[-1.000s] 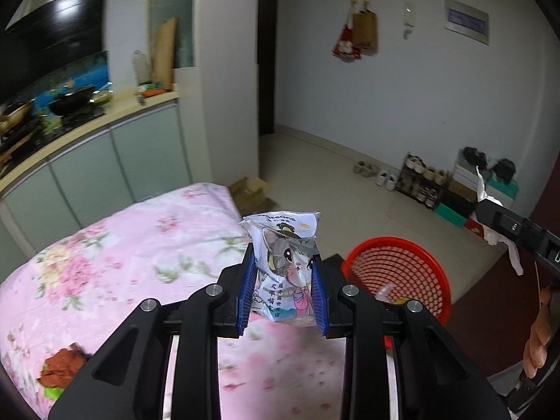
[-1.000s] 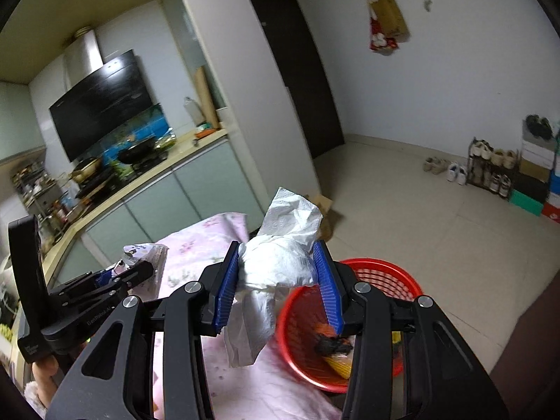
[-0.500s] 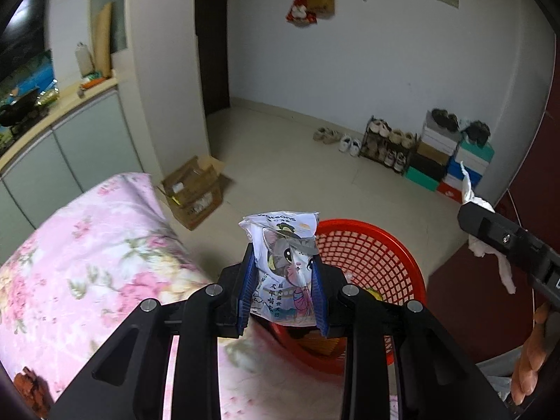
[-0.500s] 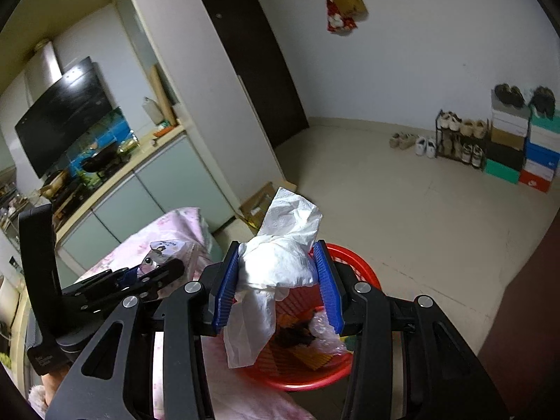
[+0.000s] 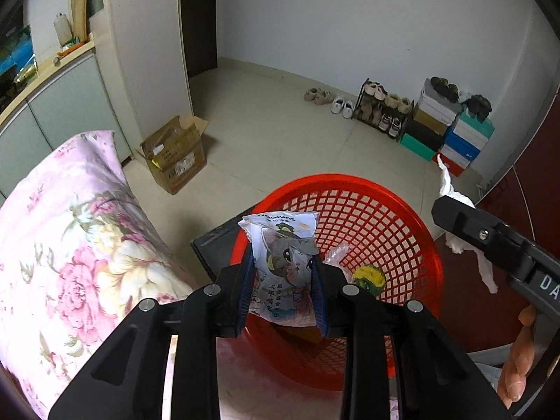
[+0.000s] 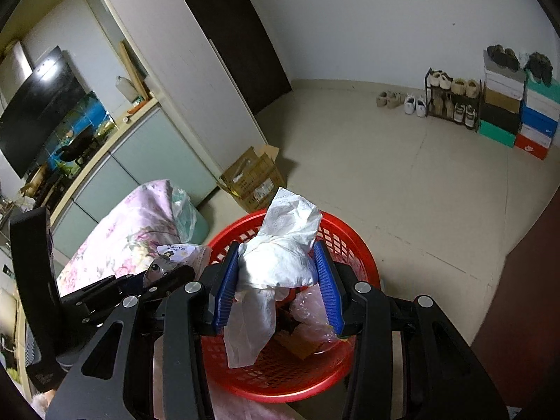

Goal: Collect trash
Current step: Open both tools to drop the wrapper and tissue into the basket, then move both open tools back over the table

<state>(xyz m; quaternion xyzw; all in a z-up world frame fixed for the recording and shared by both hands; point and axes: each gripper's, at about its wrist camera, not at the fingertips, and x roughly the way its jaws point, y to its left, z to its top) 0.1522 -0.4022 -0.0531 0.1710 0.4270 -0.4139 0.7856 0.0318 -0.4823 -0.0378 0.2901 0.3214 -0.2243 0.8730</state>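
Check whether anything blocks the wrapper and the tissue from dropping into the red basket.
Nothing visible does. The cat-print wrapper and the crumpled tissue both hang over the open red basket, which already holds some trash.

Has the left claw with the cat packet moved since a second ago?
Yes. The left claw, shut on the cat packet, moved from above the floral cloth to over the red basket.

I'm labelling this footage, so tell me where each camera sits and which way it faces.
Left wrist: rides the left tongs, looking down into the red basket; they clamp a cat-print packet; fingers show at right.
Right wrist: rides the right tongs, facing the basket; they clamp a white tissue.
Shared: basket, cardboard box, shoe rack.
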